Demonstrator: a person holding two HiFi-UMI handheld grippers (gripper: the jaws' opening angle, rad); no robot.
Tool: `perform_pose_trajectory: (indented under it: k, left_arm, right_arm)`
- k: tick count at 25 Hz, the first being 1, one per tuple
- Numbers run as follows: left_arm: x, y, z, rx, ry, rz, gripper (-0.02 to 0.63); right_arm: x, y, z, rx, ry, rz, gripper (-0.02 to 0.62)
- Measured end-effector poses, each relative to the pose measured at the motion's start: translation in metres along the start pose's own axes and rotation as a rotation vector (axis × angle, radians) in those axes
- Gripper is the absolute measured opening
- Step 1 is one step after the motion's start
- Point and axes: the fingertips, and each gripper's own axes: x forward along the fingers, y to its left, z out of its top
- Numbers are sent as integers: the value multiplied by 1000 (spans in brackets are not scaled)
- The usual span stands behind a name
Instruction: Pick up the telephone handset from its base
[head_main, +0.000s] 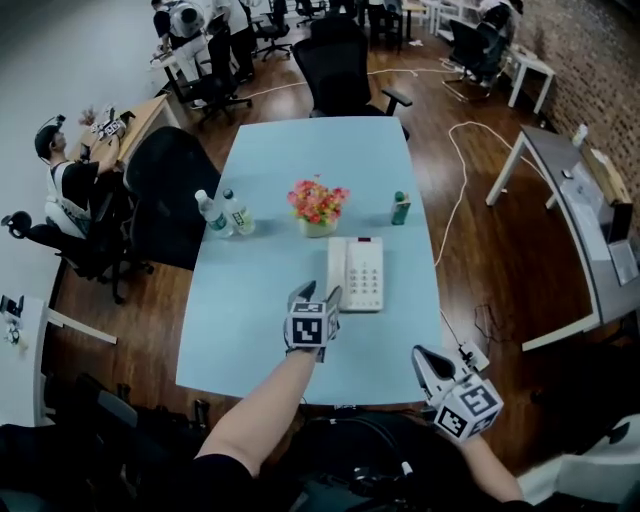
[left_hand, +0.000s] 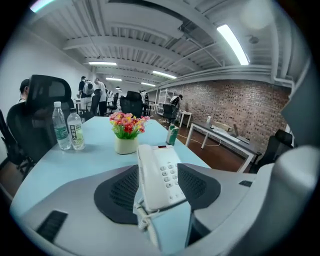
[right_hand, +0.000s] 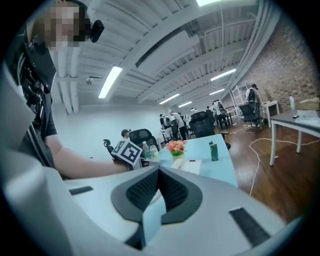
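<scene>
A white telephone (head_main: 362, 272) lies on the light blue table (head_main: 260, 330), its handset (head_main: 336, 268) resting on the left side of the base. My left gripper (head_main: 317, 293) hovers just short of the phone's near end, open, with nothing gripped. In the left gripper view the handset (left_hand: 146, 172) and keypad base (left_hand: 169, 175) show in the gap of the left gripper (left_hand: 160, 187), and no pad touches them. My right gripper (head_main: 428, 358) hangs off the table's front right corner, and the right gripper (right_hand: 159, 175) shows its pads meeting, holding nothing.
Behind the phone stand a pot of flowers (head_main: 318, 207), a green bottle (head_main: 401, 208) and two water bottles (head_main: 225, 213). A black office chair (head_main: 345, 65) is at the table's far end, another chair (head_main: 170, 190) at its left. People sit at desks farther off.
</scene>
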Motion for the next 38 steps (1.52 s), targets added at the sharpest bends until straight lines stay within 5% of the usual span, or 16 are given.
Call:
perform_pose_trajectory:
  k: [14,28,38]
  left_arm:
    - [135,27,7,27,140,10,241]
    - [155,30,9,109,143,133,260]
    - [161,36,6,16,166,122,257]
  right_arm:
    - [33,-31,-7,15,97,-127,15]
    - [38,-45,-10,21,123,-127,15]
    - [10,-51,-11,52,101,-182,15]
